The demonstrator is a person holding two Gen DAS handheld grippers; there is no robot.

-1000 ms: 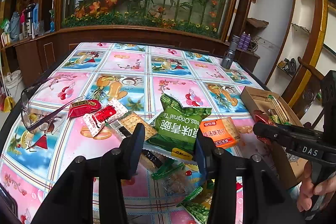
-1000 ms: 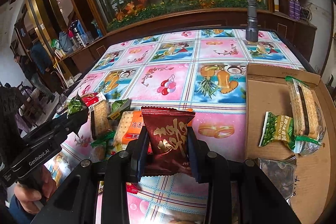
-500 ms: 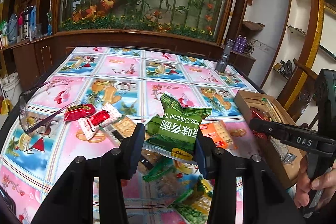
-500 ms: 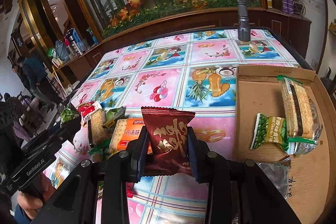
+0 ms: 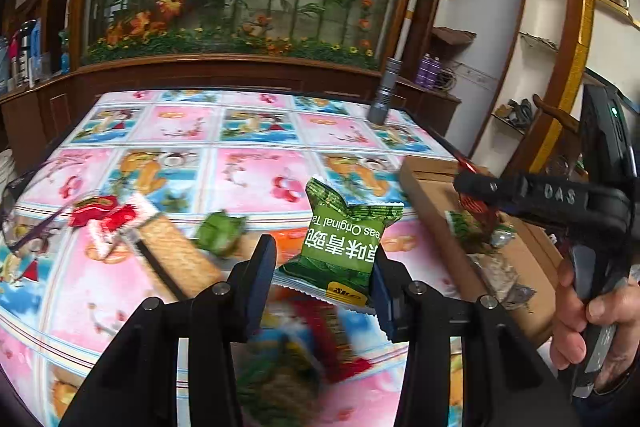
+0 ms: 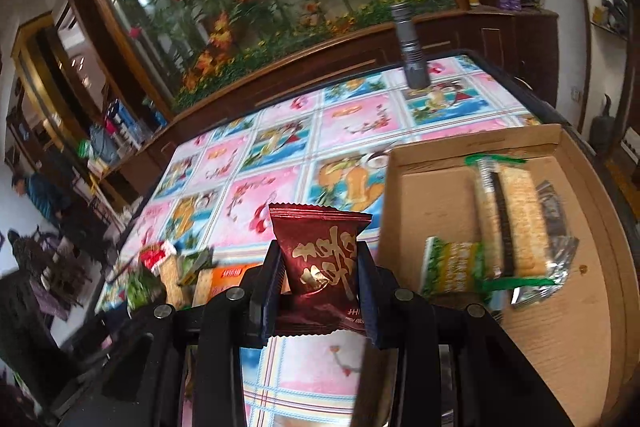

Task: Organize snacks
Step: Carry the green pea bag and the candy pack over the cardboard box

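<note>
The left tool point(image 5: 324, 267) is clamped on a green packet point(image 5: 344, 239), holding it upright above the bench point(image 5: 248, 183), to the left of the box point(image 5: 424, 187). The right tool point(image 6: 320, 275) grips a maroon packet point(image 6: 320, 251), also lifted, just left of the box's point(image 6: 448, 195) near-left corner; in the left view this tool point(image 5: 476, 187) reaches over the box, carried by a hand point(image 5: 592, 315).

Inside the box lie a small green pack point(image 6: 456, 267), a long cracker pack point(image 6: 512, 219) beside it, and a silvery wrapper point(image 6: 556, 255) toward the right wall.

Left of the box, loose snacks lie on the bench: an orange pack point(image 6: 232, 273), a cracker pack point(image 5: 176, 251), a crumpled green wrapper point(image 5: 220, 231) and red packs point(image 5: 104, 211). Nearer ones are blurred.

Beyond the box, at the bench's far edge, a grey cylinder point(image 6: 412, 47) stands upright.
</note>
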